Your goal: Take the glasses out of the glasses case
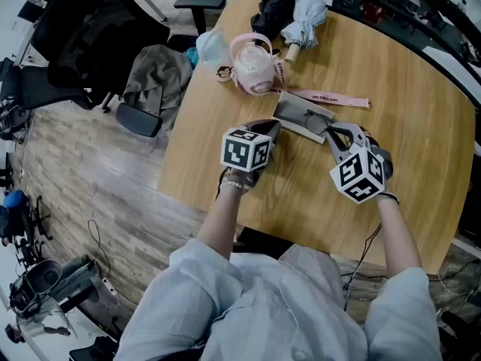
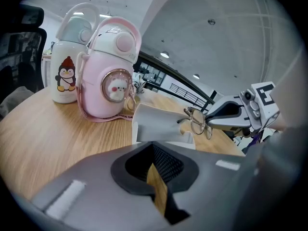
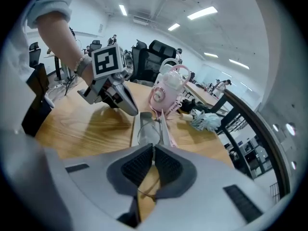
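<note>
We take this for an open-plan office. A black swivel chair (image 1: 90,36) stands on a wood-look floor (image 1: 83,179) beside a long wooden table (image 1: 421,126). Beyond it we see more office chairs (image 3: 154,57) and desks (image 3: 208,98) under ceiling strip lights (image 3: 202,12).

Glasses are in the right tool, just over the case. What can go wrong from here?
1. The right tool is shut on only a thin bit of the glasses frame, so they may slip, twist or bend.
2. A temple hangs close over the case rim. It may snag and drag the case, since the left tool looks shut at the case's near end, not clamped on it.
</note>
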`<state>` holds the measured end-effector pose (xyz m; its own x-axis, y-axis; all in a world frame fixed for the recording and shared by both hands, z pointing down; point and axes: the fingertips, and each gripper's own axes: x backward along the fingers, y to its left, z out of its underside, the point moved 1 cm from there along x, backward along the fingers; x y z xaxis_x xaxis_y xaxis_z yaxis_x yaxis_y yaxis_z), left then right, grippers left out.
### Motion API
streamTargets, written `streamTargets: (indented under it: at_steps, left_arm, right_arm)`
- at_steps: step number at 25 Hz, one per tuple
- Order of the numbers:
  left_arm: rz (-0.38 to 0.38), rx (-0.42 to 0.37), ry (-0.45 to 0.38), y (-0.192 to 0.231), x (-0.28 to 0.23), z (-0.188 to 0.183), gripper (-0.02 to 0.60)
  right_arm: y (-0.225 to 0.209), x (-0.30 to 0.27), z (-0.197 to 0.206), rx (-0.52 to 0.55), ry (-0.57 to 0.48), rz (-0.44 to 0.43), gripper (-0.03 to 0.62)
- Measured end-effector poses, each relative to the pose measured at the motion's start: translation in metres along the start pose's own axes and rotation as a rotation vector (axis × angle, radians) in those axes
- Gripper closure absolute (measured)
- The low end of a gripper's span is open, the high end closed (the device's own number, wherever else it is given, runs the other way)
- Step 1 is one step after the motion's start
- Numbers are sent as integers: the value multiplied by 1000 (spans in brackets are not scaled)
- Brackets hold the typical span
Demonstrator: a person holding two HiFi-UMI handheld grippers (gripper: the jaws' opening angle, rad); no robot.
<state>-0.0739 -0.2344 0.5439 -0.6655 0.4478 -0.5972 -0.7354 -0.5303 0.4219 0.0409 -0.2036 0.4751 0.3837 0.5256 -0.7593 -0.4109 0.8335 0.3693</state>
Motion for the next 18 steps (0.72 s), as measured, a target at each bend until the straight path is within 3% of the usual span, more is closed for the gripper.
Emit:
streamTargets:
  at_steps: [10,18]
  left_arm:
    - [-7,3,2,0,0,0,578]
    - [-20,9,-1,0,1,-1,578]
  right_arm:
    - [-3,29,62,-81,43,5,580]
    - [-2,23,94,-93,65,-53,580]
